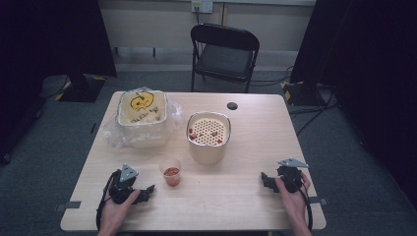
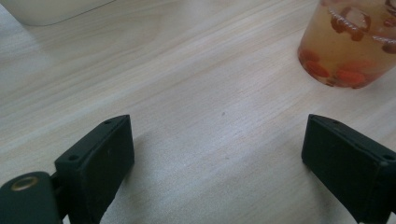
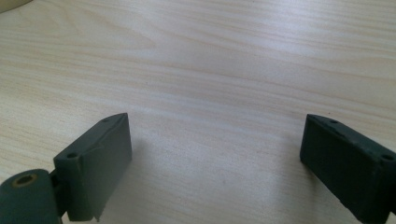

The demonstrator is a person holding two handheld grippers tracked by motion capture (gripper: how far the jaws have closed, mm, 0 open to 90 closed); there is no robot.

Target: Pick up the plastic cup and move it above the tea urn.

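Clear plastic cup (image 1: 171, 172); round perforated strainer (image 1: 208, 129); woodgrain table (image 1: 236, 191)

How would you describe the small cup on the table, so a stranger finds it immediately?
On the wooden table, look in front of the tall cream container, near the left gripper. The small clear cup stands there, the smallest vessel, holding red pieces.

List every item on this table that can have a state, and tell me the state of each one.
Left gripper: open, empty.
Right gripper: open, empty.
Small clear plastic cup: upright, holding red pieces.
Cream round container with perforated insert: upright, uncovered, few red pieces on the insert.
Square cream tub with yellow-marked top: upright, sitting in crumpled clear plastic wrap.
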